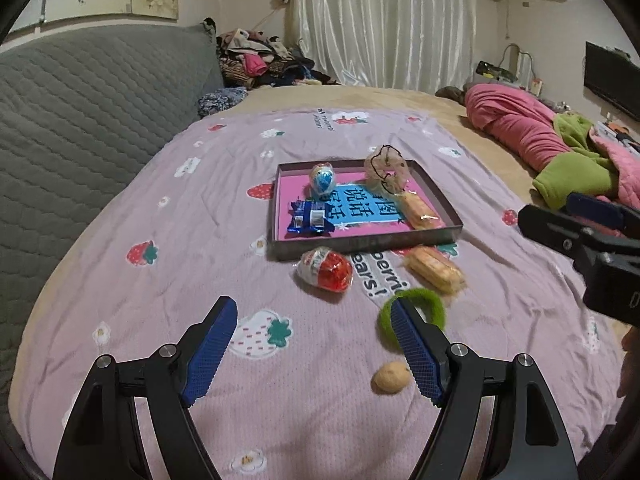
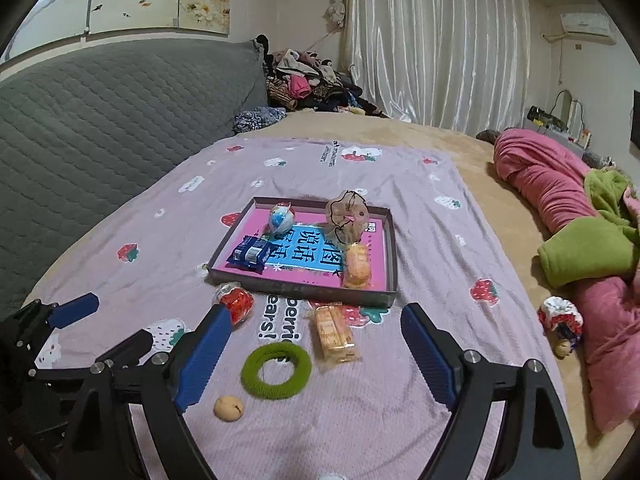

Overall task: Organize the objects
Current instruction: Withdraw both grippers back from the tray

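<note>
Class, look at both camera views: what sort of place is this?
Most likely a bedroom in a home: a strawberry-print sheet spread over a bed, a grey quilted headboard, long white curtains and a heap of clothes.

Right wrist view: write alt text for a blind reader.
A shallow tray on a strawberry-print sheet holds four items. A green ring, wrapped biscuits, a red snack and a small cookie lie outside, before the open right gripper.

"berries", "ears!" on bedspread (image 2: 280, 332)
</note>
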The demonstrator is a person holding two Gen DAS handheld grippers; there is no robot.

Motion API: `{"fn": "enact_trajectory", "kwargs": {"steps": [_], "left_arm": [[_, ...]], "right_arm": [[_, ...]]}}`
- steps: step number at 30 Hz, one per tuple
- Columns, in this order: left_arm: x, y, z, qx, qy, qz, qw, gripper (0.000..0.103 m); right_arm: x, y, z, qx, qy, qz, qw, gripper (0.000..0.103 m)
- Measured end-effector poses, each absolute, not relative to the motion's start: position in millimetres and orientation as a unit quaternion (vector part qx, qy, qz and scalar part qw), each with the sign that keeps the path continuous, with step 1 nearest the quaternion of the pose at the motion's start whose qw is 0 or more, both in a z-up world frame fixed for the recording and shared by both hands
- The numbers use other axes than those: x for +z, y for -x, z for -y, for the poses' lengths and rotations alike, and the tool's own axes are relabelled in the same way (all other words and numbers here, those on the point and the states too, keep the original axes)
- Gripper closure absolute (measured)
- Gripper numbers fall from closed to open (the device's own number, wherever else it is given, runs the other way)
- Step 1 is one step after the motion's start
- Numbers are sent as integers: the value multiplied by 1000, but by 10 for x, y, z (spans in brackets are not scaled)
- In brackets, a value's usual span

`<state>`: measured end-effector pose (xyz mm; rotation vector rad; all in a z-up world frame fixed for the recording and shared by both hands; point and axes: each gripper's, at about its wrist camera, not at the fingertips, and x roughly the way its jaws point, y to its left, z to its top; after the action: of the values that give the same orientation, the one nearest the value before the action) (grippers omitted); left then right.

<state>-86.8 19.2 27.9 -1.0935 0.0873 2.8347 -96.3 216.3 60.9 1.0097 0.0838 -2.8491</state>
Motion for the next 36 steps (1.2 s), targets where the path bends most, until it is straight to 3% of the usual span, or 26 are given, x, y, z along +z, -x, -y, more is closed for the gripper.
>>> {"fn": "enact_trajectory", "kwargs": {"steps": [18, 36], "left_arm": [[567, 453, -265, 938, 337, -43, 63, 23], [132, 359, -354, 924, 370, -58, 78, 23]], "right_arm": [[934, 582, -2071, -946, -317, -37, 52, 12], [566, 589, -2098, -934, -355, -32, 39, 12]]}}
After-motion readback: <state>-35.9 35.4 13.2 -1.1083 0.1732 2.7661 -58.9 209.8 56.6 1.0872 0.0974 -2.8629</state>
